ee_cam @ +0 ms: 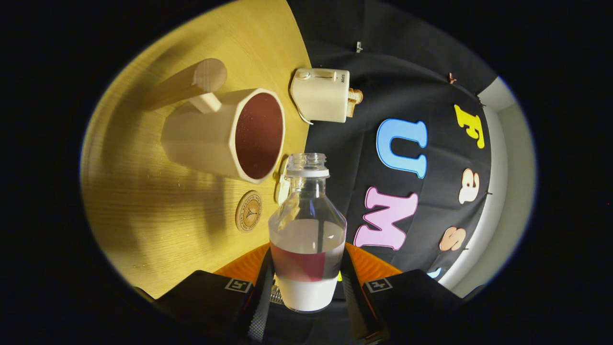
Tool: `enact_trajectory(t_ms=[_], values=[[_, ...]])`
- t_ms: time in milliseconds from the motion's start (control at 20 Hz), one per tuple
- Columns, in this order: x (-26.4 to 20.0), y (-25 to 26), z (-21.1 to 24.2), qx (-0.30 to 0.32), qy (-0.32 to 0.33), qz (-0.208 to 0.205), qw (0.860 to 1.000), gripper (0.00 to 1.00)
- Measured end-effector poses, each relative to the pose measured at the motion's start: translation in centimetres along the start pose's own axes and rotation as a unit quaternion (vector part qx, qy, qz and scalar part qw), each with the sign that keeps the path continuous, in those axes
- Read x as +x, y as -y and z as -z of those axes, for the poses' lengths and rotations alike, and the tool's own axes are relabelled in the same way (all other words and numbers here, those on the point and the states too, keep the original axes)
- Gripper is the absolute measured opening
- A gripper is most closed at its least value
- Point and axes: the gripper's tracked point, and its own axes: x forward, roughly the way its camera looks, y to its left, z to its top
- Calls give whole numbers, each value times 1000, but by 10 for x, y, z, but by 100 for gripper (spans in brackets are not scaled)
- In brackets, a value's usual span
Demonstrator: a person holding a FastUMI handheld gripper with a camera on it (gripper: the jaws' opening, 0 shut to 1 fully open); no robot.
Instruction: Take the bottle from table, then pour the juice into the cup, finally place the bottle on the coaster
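Observation:
My gripper (309, 262) is shut on a clear bottle (307, 211) with a white and dark red label, both fingers pressing its lower body. The view is rolled, so the bottle lies about level with the wooden table (143, 201). Its open mouth sits close beside the rim of the white many-sided cup (215, 136). The cup stands on the table and holds dark red juice. No stream shows at the mouth, and the bottle's clear upper part looks empty. A round wooden coaster (248, 211) lies on the table near the cup, just ahead of my fingers.
A white toaster (320, 94) with a slice of toast in it stands at the table's far edge beyond the cup. A wooden-ended cylinder (207, 77) sits against the cup's far side. A small white object (281, 188) lies partly hidden behind the bottle.

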Motion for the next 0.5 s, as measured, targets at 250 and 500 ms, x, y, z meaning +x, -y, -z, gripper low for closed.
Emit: enact_trajectory(t_ms=[250, 500], values=[[7, 2, -2, -29, 5, 5, 1000, 70], [10, 3, 0, -44, 5, 6, 999, 70]])
